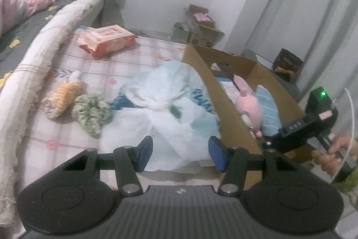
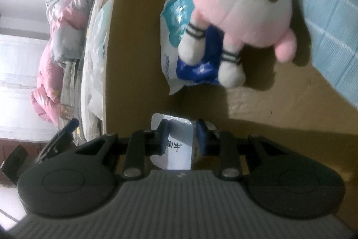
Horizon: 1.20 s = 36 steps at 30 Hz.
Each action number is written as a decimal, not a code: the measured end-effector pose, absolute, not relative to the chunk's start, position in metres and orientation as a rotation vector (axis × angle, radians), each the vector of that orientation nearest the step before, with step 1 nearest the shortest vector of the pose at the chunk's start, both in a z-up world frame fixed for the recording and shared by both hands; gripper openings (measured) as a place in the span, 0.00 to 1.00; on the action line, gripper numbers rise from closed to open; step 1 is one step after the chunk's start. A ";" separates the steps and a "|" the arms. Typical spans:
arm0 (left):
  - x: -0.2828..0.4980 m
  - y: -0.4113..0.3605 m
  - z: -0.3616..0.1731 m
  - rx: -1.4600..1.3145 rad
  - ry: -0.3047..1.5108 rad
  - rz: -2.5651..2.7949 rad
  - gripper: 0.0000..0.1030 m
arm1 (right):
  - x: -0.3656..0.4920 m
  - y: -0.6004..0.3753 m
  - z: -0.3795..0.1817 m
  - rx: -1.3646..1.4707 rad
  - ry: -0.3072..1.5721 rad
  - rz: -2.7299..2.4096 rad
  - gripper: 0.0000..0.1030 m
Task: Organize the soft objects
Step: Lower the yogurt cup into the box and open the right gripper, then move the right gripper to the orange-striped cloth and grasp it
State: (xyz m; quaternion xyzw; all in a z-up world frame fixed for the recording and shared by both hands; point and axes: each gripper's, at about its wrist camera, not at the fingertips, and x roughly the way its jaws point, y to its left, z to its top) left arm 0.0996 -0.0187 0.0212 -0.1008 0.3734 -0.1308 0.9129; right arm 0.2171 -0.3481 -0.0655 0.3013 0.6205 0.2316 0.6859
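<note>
Soft objects are split between a cardboard box (image 1: 226, 104) and the bed (image 1: 94, 73) on which the box stands. Inside the box, a pink plush toy (image 2: 241, 8) lies on its back on the cardboard floor, touching a pale blue quilted cloth (image 2: 331, 21) on one side and overlapping a blue-and-white plastic packet (image 2: 179, 21) on the other.

The right tool (image 2: 182, 138) is inside the box, just short of the plush toy's feet. Its blue pads stand narrow, with a small white carton (image 2: 176, 140) printed with characters between them; the pads appear to press on the carton's sides. The plush toy is apart from this tool, not touched by it.

The left tool (image 1: 180, 153) is outside the box, just beside its near cardboard wall. Its jaws stand moderately wide with nothing gripped. Directly beyond its fingertips lies a crumpled white plastic bag (image 1: 165, 104), resting against the box wall; whether the pads touch the bag cannot be told.

Farther from the box, on the checked sheet, lie a green-and-white knitted piece (image 1: 91, 113) and an orange striped plush (image 1: 62, 95), touching each other. A pink-and-white wipes pack (image 1: 107, 39) lies well apart, toward the far end of the bed. A hand (image 1: 335, 149) holding the right tool's handle shows beside the box's near corner.
</note>
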 end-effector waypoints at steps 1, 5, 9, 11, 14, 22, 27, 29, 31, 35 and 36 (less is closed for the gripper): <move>0.097 -0.016 0.020 -0.204 0.765 -0.257 0.57 | 0.217 -0.349 -0.064 0.670 1.388 0.516 0.25; 0.091 -0.002 0.016 -0.210 0.759 -0.230 0.60 | 0.211 -0.350 -0.060 0.677 1.375 0.483 0.28; 0.084 0.009 0.012 -0.204 0.755 -0.201 0.63 | 0.202 -0.352 -0.040 0.682 1.289 0.455 0.45; 0.081 0.015 0.011 -0.201 0.753 -0.193 0.65 | 0.195 -0.355 -0.024 0.669 1.221 0.435 0.50; 0.078 0.022 0.007 -0.197 0.764 -0.188 0.69 | 0.183 -0.354 -0.004 0.644 1.131 0.419 0.53; 0.077 0.039 0.003 -0.171 0.754 -0.146 0.72 | 0.174 -0.320 0.024 0.570 1.081 0.449 0.53; 0.095 0.050 0.012 -0.071 0.667 -0.075 0.70 | 0.195 -0.262 0.050 0.540 1.086 0.591 0.53; 0.108 0.055 0.015 -0.022 0.640 -0.046 0.68 | 0.212 -0.232 0.058 0.515 1.102 0.648 0.54; 0.125 0.060 0.016 -0.002 0.629 -0.037 0.67 | 0.233 -0.200 0.062 0.490 1.122 0.697 0.55; 0.164 0.075 0.009 -0.006 0.669 -0.016 0.56 | 0.286 -0.136 0.056 0.451 1.194 0.749 0.55; 0.173 0.078 0.006 -0.005 0.683 -0.011 0.53 | 0.298 -0.121 0.051 0.441 1.211 0.749 0.55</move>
